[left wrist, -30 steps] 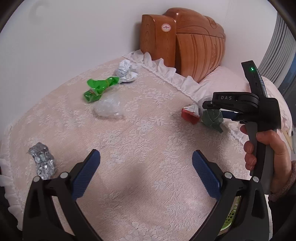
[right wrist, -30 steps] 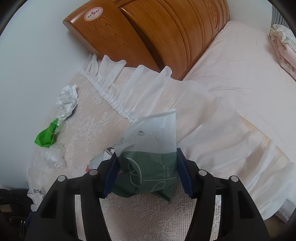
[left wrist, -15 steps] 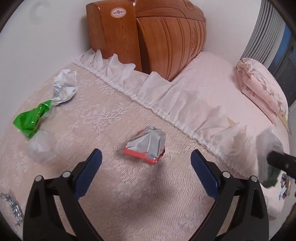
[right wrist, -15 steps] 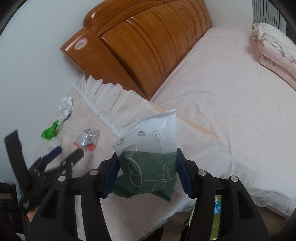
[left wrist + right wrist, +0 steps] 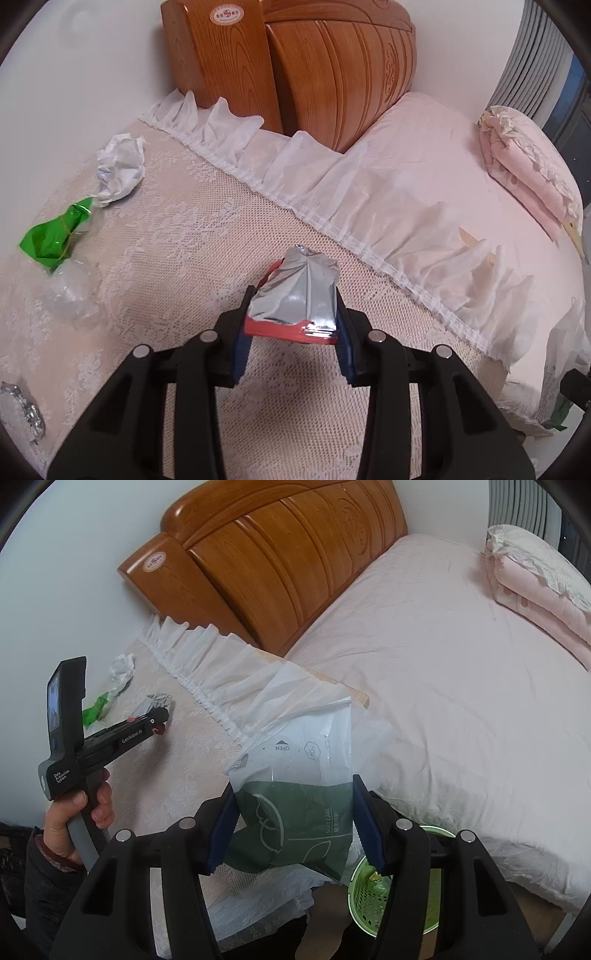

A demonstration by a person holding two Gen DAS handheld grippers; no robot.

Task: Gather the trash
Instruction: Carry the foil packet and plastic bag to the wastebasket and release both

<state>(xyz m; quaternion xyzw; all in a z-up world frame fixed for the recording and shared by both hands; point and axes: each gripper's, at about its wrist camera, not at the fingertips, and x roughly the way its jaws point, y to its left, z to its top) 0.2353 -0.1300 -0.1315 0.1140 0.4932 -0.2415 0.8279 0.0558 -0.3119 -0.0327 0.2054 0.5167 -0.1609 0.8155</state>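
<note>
A silver and red wrapper (image 5: 299, 291) lies on the lace-covered table (image 5: 184, 258). My left gripper (image 5: 293, 314) is closing on it, and its blue pads press both sides of the wrapper. From the right wrist view the same left gripper (image 5: 160, 720) points down at the wrapper (image 5: 159, 701), held by a hand. My right gripper (image 5: 295, 823) is shut on a green and white wipes packet (image 5: 295, 775). It holds the packet in the air off the table's edge, above a green basket (image 5: 369, 897) on the floor.
On the table's left lie a crumpled white paper (image 5: 122, 170), a green wrapper (image 5: 55, 240), a clear plastic wad (image 5: 70, 291) and a foil scrap (image 5: 18, 410). A wooden headboard (image 5: 277, 561), pink bed (image 5: 443, 664) and folded quilt (image 5: 528, 177) lie beyond.
My left gripper swung right across the table to the silver and red wrapper and closed on it. My right gripper carried the packet up and away from the table, over the green basket.
</note>
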